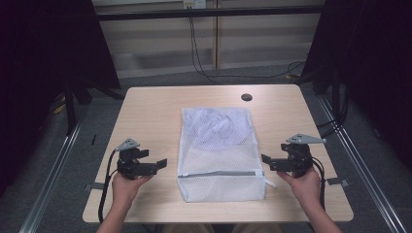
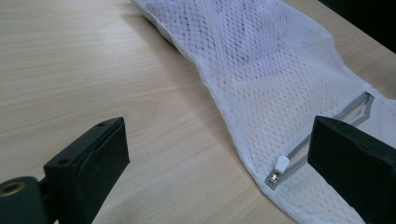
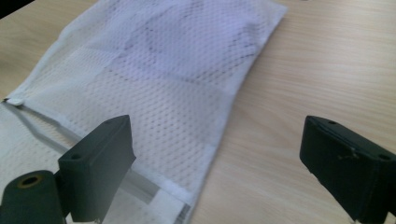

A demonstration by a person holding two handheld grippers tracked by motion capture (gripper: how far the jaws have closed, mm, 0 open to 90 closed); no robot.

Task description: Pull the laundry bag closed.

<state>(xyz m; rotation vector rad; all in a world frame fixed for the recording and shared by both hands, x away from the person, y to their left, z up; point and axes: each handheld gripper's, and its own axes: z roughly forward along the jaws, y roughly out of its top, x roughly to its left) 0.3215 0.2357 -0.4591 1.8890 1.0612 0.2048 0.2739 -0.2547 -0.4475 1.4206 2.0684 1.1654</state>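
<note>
A white mesh laundry bag lies flat in the middle of the wooden table. A grey zipper runs across its near end. Something pale and crumpled shows through the mesh in its far half. My left gripper rests just left of the bag, open, its jaws pointing at the bag's edge. In the left gripper view the bag and its white zipper pull lie ahead of the open left gripper. My right gripper sits just right of the bag, open. In the right gripper view the right gripper stands open over the bag's edge, holding nothing.
A black round cable hole sits near the table's far edge. Bare wood flanks the bag on both sides. Metal rails run along the floor beside the table, and cables trail across the floor behind it.
</note>
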